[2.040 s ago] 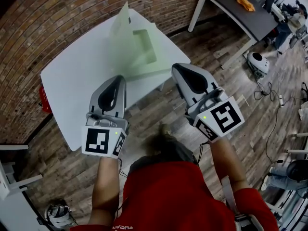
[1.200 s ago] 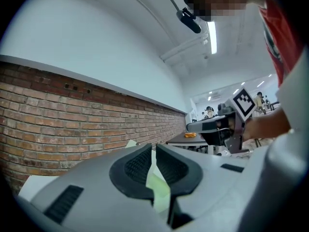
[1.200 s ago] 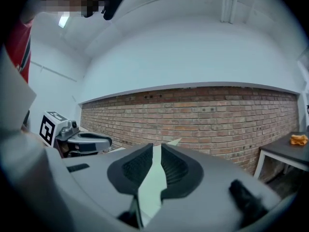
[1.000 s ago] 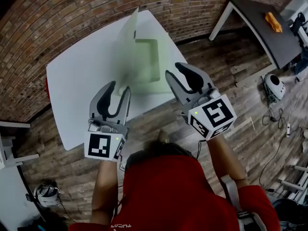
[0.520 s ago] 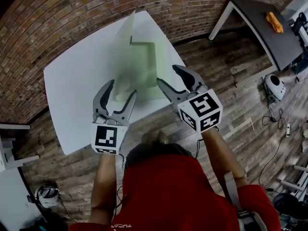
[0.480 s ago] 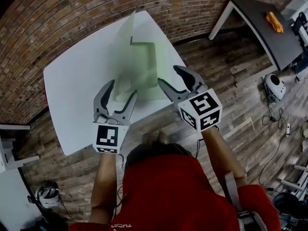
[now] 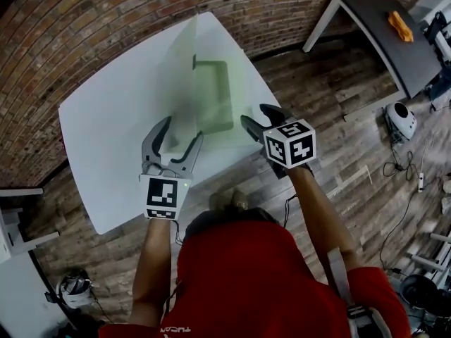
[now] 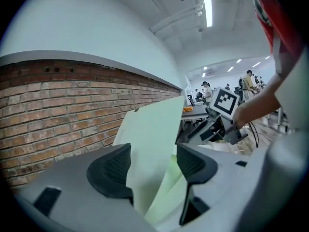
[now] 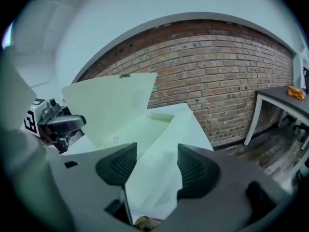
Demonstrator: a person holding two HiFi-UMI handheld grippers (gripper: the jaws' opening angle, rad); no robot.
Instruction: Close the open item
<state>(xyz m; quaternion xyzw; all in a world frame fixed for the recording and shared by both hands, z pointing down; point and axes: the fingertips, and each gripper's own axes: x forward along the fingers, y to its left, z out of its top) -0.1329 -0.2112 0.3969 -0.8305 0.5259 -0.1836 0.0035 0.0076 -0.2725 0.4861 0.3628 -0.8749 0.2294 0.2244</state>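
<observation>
A pale green box (image 7: 215,97), lid upright, sits on the white counter (image 7: 106,122). Left gripper (image 7: 180,134) and right gripper (image 7: 259,117) flank the box's near edge, their jaws just opened wide, with nothing clamped between them.

This looks like an open-plan lab or workroom. In the head view a brick wall (image 7: 106,20) runs across the top, a wood-plank floor (image 7: 331,118) fills the right, and cables (image 7: 405,164) trail over it near a dark table (image 7: 380,30) in the upper right. The left gripper view shows ceiling strip lights (image 8: 208,6) at upper centre and people (image 8: 249,79) standing far off at right.
</observation>
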